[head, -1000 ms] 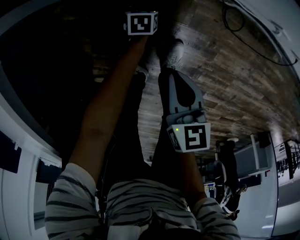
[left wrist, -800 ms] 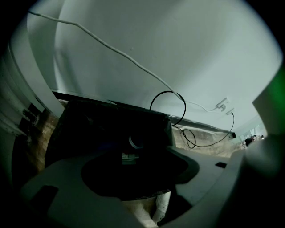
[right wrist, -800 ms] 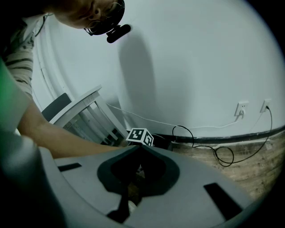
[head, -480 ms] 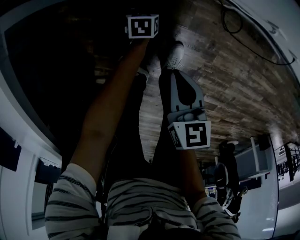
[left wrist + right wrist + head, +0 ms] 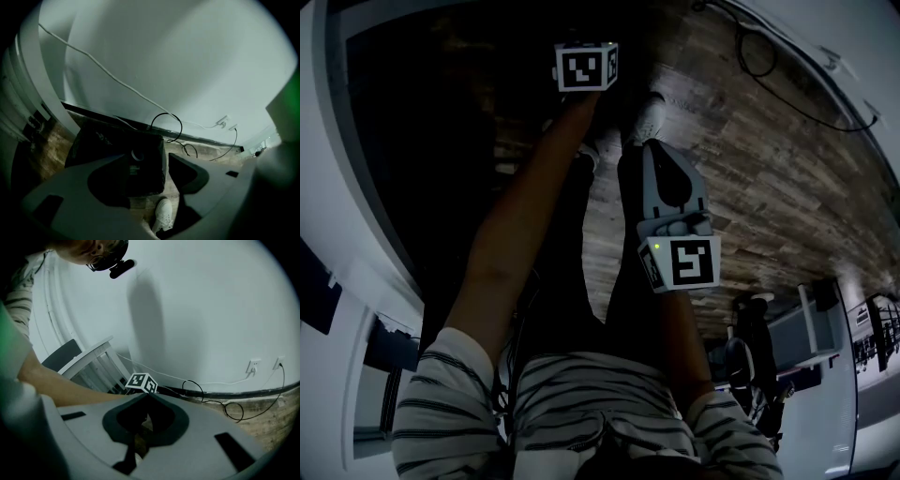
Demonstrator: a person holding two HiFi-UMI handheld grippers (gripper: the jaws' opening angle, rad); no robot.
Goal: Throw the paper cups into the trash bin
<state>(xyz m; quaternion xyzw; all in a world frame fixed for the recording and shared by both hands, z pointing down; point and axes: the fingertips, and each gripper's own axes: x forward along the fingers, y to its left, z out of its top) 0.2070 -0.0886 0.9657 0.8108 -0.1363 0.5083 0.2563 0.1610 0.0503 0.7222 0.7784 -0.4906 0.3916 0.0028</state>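
Left tongs [image 5: 146, 157], jaws apart, above trash bin [image 5: 101, 140]

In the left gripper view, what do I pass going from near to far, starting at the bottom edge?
White sneaker → black-bagged rectangular trash bin → looped black cable → plain white wall.

This looks like an office room. The floor [image 5: 750, 169] is made of wood planks, and the walls [image 5: 187, 56] are plain white. Plug sockets [image 5: 253, 365] sit low on the wall, and a black cord [image 5: 167, 113] loops down by the floor near it. Far off on the right stand a black office chair [image 5: 753, 319] and a white desk [image 5: 806, 323].
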